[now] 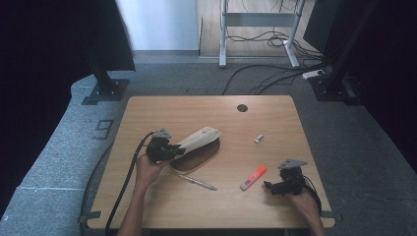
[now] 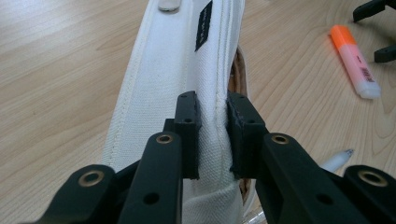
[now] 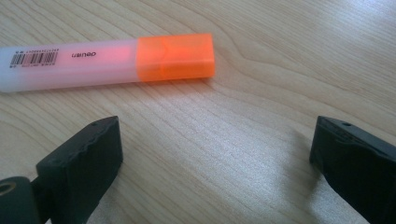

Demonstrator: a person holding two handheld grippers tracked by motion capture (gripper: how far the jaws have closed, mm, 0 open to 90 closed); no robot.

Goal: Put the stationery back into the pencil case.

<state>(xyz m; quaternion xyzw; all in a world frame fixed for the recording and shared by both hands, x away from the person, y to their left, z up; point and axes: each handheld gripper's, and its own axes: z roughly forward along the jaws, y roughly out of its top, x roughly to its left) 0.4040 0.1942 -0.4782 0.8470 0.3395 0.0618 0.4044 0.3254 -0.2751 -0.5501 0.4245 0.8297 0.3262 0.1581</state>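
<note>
A white fabric pencil case [image 1: 202, 136] lies left of the table's middle, its upper flap lifted off a brown inside [image 1: 196, 156]. My left gripper [image 1: 178, 149] is shut on the flap's edge; in the left gripper view both pads [image 2: 188, 122] pinch the white canvas [image 2: 163, 70]. An orange-capped highlighter [image 1: 253, 177] lies flat at the front right. My right gripper [image 1: 268, 186] stands open just right of it and touches nothing. In the right gripper view the highlighter [image 3: 107, 63] lies crosswise beyond the wide-apart jaws of that gripper [image 3: 219, 135].
A silver pen [image 1: 197, 182] lies in front of the case, its tip [image 2: 337, 160] showing in the left gripper view. A small white object [image 1: 259, 138] sits right of centre. A cable hole [image 1: 242, 107] is near the far edge of the wooden table [image 1: 147, 113].
</note>
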